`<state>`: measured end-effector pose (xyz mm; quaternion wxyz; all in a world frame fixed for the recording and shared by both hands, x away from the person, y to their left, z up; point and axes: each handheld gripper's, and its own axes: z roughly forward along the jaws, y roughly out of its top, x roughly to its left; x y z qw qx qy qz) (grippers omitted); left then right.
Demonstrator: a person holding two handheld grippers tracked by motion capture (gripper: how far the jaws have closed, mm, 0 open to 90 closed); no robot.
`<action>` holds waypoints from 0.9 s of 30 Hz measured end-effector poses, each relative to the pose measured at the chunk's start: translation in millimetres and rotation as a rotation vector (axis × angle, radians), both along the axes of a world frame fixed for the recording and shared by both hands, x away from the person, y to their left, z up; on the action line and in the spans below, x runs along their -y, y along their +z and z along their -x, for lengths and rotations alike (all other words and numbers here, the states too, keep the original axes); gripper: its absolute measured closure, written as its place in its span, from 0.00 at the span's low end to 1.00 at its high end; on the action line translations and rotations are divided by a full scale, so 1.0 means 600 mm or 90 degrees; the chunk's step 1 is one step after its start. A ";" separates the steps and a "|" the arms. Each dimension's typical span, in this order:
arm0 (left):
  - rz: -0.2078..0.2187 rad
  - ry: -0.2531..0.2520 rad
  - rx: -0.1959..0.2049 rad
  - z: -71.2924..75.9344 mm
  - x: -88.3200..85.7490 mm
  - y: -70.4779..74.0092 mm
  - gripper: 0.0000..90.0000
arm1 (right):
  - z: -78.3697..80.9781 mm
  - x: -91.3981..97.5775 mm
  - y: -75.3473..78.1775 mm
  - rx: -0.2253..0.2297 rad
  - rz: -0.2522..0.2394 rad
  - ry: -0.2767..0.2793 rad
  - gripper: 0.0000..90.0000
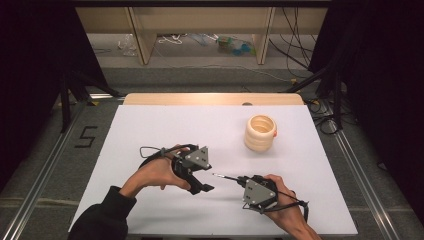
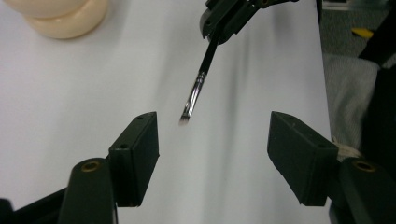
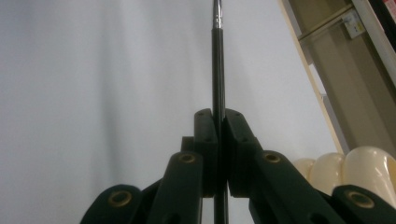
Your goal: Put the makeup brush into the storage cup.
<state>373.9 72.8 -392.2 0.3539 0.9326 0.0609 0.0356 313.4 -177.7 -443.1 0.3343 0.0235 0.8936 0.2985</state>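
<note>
Here a thin black paintbrush (image 1: 227, 177) sits clamped by its handle in the right gripper (image 1: 243, 181), whose fingers (image 3: 206, 140) are clenched tight on it with the shaft running straight out between them. In the high view the brush lies nearly level above the white counter (image 1: 165, 125), its bristle tip aimed at the left gripper (image 1: 204, 186) just beside it. In the left gripper view the brush (image 2: 200, 84) comes in from the top, its metal ferrule and pale tip hanging in front of the gap between the two black fingers (image 2: 135, 154), touching neither. Those fingers are released and stand wide apart, with nothing between them. The left hand (image 1: 157, 172) holds its gripper near the middle front of the counter; the right hand (image 1: 282, 202) holds its own toward the near right edge, a cable trailing from each. Farther back and to the right stands a cream ribbed holder (image 1: 260, 133), well apart from both grippers, upright on the counter. Beyond the far edge of the counter, cables and clutter lie on the floor (image 1: 200, 60) under a wooden shelf frame.
</note>
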 end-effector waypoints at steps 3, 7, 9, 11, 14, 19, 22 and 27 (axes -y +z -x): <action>0.045 0.015 -0.001 -0.001 -0.008 0.000 0.35 | -0.006 0.013 0.004 -0.024 -0.043 -0.013 0.95; 0.093 0.039 0.005 0.005 -0.014 0.000 0.33 | -0.015 0.027 0.002 -0.057 -0.114 -0.031 0.95; 0.119 0.049 0.008 0.009 -0.015 -0.001 0.32 | -0.019 0.035 0.002 -0.077 -0.153 -0.039 0.95; 0.135 0.054 0.011 0.011 -0.016 -0.002 0.31 | -0.022 0.040 0.003 -0.092 -0.185 -0.046 0.95; 0.150 0.074 0.027 0.013 -0.016 -0.005 0.30 | -0.026 0.046 0.002 -0.112 -0.228 -0.052 0.95; 0.198 0.109 0.040 0.023 -0.016 -0.009 0.29 | -0.026 0.050 0.004 -0.133 -0.265 -0.058 0.95; 0.230 0.117 0.054 0.030 -0.015 -0.010 0.29 | -0.027 0.050 0.003 -0.126 -0.282 -0.057 0.95; 0.289 0.157 0.060 0.038 -0.011 -0.014 0.28 | -0.025 0.049 0.006 -0.125 -0.309 -0.057 0.95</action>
